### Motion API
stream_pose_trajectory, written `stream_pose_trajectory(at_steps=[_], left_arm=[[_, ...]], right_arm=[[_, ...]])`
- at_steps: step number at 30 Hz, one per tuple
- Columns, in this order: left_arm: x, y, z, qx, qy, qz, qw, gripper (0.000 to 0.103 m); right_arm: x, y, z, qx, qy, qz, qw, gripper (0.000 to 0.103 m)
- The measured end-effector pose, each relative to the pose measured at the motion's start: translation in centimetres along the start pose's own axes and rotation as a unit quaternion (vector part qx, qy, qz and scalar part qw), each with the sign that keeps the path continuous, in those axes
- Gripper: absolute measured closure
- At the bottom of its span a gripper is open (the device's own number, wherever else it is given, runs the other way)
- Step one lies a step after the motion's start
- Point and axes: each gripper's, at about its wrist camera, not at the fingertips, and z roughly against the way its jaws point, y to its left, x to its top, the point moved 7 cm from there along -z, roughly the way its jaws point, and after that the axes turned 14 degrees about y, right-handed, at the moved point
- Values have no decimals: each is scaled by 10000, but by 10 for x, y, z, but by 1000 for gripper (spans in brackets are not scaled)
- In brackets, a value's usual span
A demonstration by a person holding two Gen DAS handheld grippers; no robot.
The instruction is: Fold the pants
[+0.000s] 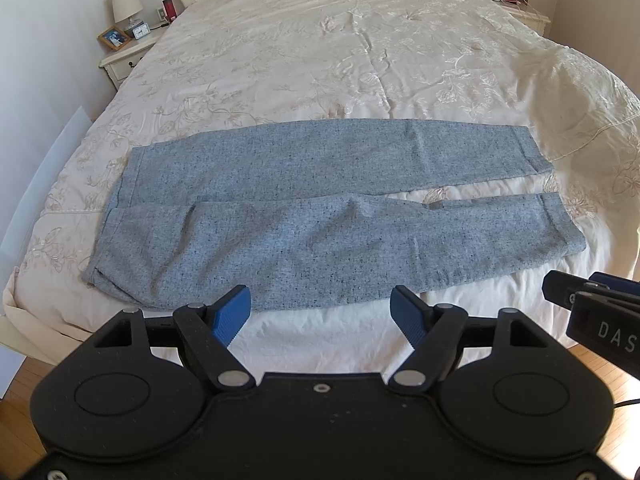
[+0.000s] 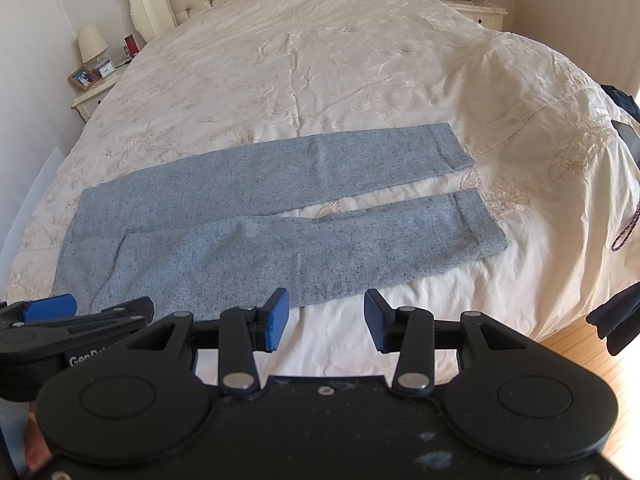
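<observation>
I am looking at the pants (image 1: 320,208) lying flat across the near end of the bed (image 1: 320,52), waist to my left, legs spread slightly apart. No fold looks made yet. I am hovering the left gripper (image 1: 320,312) and right gripper (image 2: 326,318) just short of the near leg, both released, holding nothing.

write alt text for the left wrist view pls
Grey-blue pants lie flat across a cream bedspread, waistband left, legs slightly apart at the right. The open left gripper hovers at their near edge, holding nothing; the right gripper shows at right.
</observation>
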Motion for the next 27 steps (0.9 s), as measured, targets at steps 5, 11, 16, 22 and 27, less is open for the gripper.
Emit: stream_pose_trajectory(at_steps=[5, 11, 16, 22, 27], left_arm=[[0, 0, 0, -1, 0, -4, 10000, 26], [0, 0, 0, 0, -1, -3, 10000, 26], [0, -1, -1, 17, 10, -13, 10000, 26], [1, 2, -2, -19, 31, 160, 9999, 27], [0, 14, -8, 0, 90, 361, 9993, 31]], right_arm=[[0, 0, 0, 15, 5, 0, 10000, 59], [1, 0, 0, 36, 1, 49, 10000, 59], [2, 4, 0, 47, -31, 133, 9999, 59], [3, 1, -1, 88, -29, 126, 9999, 59], [5, 0, -6, 143, 46, 59, 9999, 59]])
